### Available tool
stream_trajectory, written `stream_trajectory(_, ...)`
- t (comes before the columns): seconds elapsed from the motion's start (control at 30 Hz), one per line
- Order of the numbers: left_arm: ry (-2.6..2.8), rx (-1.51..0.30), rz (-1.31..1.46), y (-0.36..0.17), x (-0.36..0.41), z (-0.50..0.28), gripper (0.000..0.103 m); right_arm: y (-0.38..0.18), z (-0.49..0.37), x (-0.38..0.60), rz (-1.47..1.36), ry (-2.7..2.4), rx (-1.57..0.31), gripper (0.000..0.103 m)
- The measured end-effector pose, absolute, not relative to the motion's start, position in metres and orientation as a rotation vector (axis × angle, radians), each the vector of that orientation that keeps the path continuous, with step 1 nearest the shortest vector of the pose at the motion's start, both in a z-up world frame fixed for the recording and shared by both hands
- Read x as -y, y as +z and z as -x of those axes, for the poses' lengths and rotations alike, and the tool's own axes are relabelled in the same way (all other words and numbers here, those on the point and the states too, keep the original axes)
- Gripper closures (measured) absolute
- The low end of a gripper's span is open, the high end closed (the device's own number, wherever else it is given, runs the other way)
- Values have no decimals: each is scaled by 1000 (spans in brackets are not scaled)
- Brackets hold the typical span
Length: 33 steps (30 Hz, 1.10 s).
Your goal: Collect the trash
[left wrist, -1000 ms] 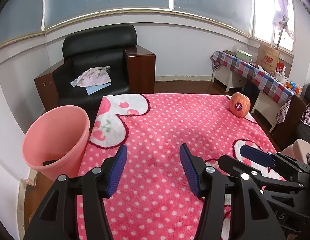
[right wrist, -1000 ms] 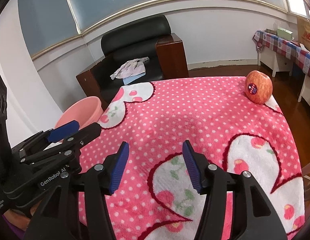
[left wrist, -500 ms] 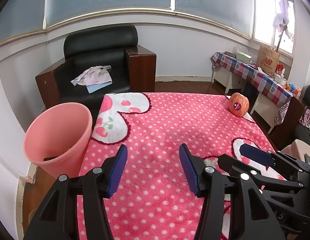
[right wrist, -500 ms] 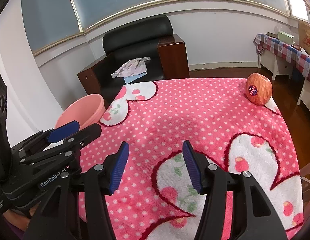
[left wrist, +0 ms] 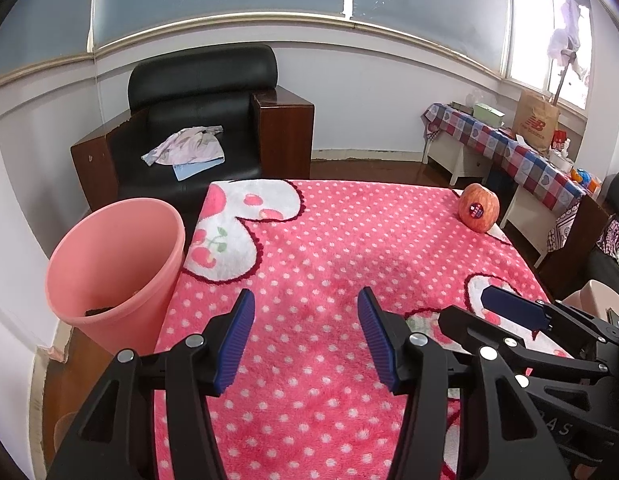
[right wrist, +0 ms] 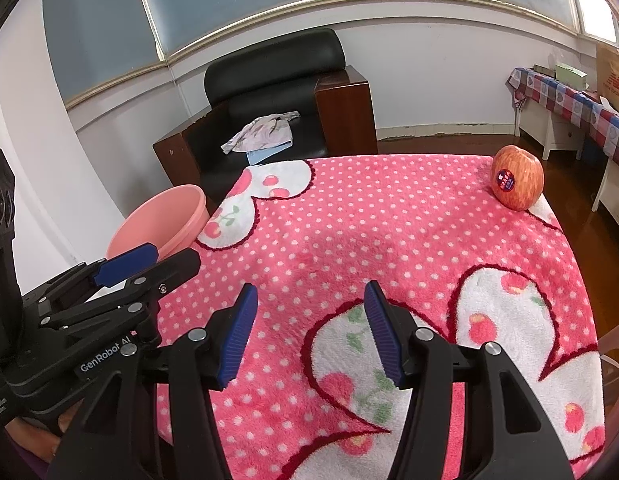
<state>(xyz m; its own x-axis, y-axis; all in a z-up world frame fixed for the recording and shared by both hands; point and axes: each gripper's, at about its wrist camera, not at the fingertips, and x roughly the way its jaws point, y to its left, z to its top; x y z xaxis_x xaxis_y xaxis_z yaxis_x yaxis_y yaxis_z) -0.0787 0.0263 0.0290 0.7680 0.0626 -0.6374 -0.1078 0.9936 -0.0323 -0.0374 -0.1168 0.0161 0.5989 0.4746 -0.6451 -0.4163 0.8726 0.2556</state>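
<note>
Trash is sitting dark inside the pink bin (left wrist: 113, 264); I'm holding left gripper (left wrist: 305, 338) and right gripper (right wrist: 309, 332) spread, empty, apple (right wrist: 517, 182) remaining

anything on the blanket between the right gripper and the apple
No: in the right wrist view, only bare pink polka-dot blanket lies between the open right gripper and the apple.

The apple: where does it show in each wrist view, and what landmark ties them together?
Left wrist: apple at right of centre, on the blanket's far right corner.
Right wrist: apple upper right, same corner.
Shared landmark: black armchair behind the table.
</note>
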Motion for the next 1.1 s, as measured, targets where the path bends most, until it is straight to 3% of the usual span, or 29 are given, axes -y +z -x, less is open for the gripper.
stream_trajectory(1.1,86,-713,62,18,-20,72,51,11,36,124,-81,509,-775,47)
